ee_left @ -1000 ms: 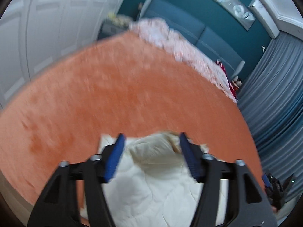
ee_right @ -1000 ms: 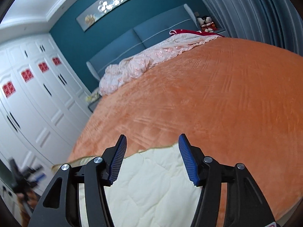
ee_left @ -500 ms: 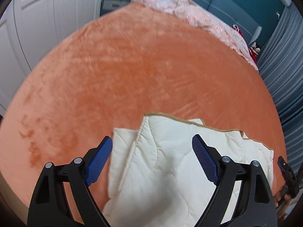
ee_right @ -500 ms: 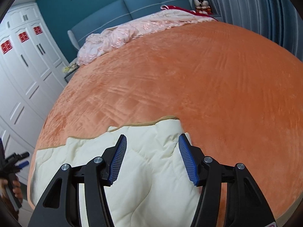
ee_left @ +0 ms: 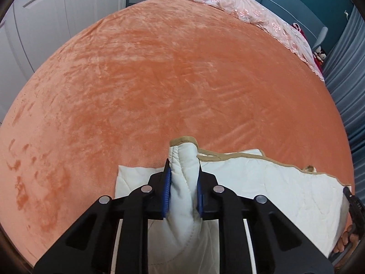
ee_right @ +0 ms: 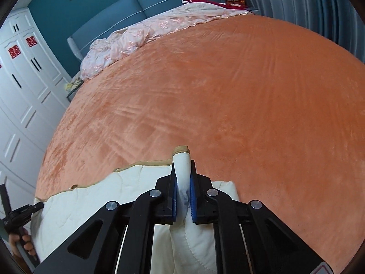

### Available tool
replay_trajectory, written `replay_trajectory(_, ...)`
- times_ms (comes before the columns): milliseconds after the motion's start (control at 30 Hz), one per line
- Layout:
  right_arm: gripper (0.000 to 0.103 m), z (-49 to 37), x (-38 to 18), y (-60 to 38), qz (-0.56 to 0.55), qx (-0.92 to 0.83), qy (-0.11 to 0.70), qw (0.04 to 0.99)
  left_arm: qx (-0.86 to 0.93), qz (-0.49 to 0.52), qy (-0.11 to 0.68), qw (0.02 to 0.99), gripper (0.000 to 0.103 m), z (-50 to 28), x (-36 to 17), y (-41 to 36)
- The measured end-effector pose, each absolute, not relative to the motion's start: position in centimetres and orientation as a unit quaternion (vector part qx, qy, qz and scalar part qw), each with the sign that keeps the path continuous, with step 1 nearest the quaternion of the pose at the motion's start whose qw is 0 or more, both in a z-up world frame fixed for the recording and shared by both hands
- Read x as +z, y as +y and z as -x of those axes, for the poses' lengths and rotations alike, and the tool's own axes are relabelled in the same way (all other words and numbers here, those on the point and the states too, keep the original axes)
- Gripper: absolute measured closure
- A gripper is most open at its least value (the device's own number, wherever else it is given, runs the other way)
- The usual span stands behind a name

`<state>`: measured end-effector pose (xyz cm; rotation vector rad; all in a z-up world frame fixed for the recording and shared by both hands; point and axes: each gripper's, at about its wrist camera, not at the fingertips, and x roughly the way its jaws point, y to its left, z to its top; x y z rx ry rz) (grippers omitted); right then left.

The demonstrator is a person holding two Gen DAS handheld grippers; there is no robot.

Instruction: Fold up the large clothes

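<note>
A cream quilted garment with tan trim (ee_left: 262, 178) lies folded at the near edge of the orange bed. My left gripper (ee_left: 182, 173) is shut on its left corner, which bunches up between the blue pads. My right gripper (ee_right: 183, 178) is shut on the right corner of the same garment (ee_right: 102, 189); the tan-edged tip sticks up past the pads. Each gripper shows at the far edge of the other's view, the right one (ee_left: 352, 205) and the left one (ee_right: 16, 212).
The orange plush bedspread (ee_left: 171, 80) stretches far ahead. A pink embroidered quilt (ee_right: 146, 34) lies bunched along the blue headboard (ee_right: 159, 4). White wardrobe doors (ee_right: 20, 91) stand on the left, grey-blue curtains (ee_right: 319, 11) on the right.
Both grippers were open over the garment; both have now closed on its far corners and pinched the cloth up. The views tilted further down toward the bed.
</note>
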<state>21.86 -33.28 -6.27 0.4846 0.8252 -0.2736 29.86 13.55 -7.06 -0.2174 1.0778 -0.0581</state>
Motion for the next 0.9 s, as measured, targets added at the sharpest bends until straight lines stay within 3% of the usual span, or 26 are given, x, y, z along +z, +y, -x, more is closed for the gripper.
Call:
replay_trajectory(367, 0.095, -22.7, -12.1, -33.9, -0.243, -0.149, 0.43, 0.857, 0.001, 0.067, 0.505, 0.86, 0.084, -29.7, -11.7, 13.0)
replay_trajectory(900, 0.096, -22.5, -13.8, -34.8, -0.286, -0.134, 0.396, 0.862, 0.016, 0.046, 0.458, 0.888, 0.083, -29.1, -12.5, 12.1)
